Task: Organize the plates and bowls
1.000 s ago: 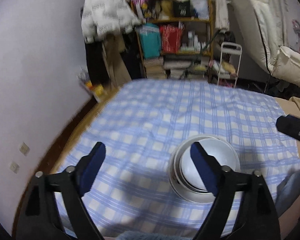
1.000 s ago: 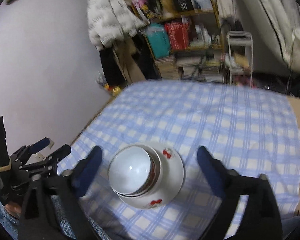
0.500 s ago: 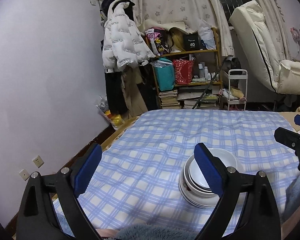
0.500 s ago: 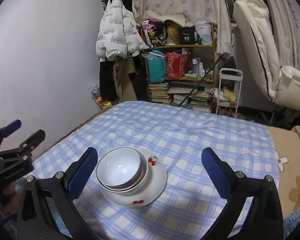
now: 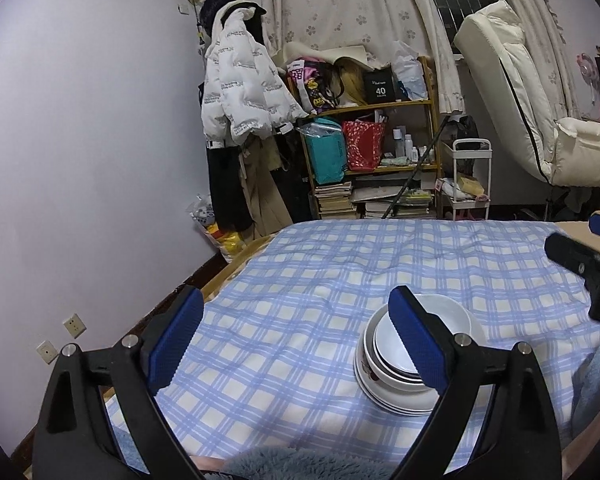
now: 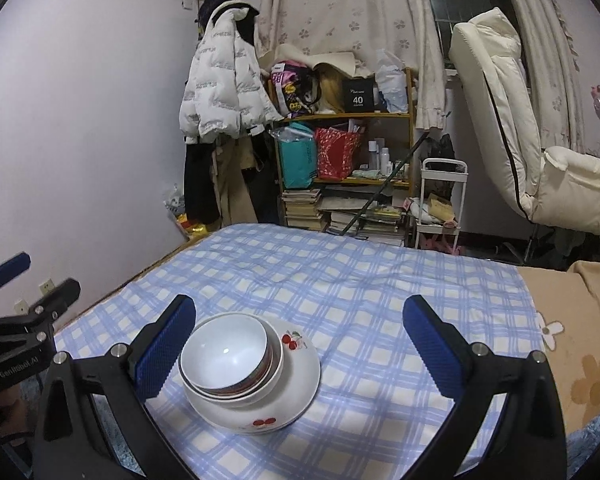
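Bowls nested on a plate (image 6: 300, 376) sit on the blue-checked cloth (image 6: 340, 280) at about 7 o'clock in our right wrist view and 4 o'clock in our left. We count a white bowl (image 6: 224, 350) on top, inside a second bowl with a dark red band (image 6: 274, 364), both resting in the white plate printed with red cherries. Our left gripper (image 5: 294, 338) and right gripper (image 6: 300, 344) hold their blue-padded fingers (image 6: 162, 350) spread wide, gripping nothing. At 12 o'clock, a wooden shelf (image 6: 410, 92) holds books, bags and bottles beside a hanging white jacket (image 6: 220, 80).
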A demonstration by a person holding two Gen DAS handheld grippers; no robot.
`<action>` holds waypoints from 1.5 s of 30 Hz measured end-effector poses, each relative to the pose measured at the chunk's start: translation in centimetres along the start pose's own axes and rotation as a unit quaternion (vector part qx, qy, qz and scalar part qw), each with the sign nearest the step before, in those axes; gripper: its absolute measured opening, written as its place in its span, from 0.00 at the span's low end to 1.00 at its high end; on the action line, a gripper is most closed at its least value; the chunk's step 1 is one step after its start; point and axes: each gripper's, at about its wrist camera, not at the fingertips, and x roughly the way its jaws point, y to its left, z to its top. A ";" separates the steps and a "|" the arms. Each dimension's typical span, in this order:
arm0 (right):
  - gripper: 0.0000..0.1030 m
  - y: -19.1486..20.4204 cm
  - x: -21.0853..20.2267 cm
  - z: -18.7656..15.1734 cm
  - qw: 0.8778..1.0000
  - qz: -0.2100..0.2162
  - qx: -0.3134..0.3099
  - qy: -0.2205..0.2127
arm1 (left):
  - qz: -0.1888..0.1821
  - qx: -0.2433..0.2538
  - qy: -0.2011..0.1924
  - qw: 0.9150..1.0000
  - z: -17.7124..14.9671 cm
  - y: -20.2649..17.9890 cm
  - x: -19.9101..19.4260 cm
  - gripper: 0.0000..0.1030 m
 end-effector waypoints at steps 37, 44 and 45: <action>1.00 0.2 0.9 -0.2 1.000 -0.026 0.005 0.001 | 0.003 0.000 0.002 1.000 -0.2 -1.1 0.4 0.90; 1.00 0.2 0.9 -0.2 1.000 -0.026 0.005 0.001 | 0.003 -0.002 0.001 1.000 -0.2 -1.0 0.4 0.90; 1.00 0.2 0.9 -0.2 1.000 -0.025 0.005 0.001 | 0.003 -0.002 0.001 1.000 -0.1 -1.0 0.4 0.90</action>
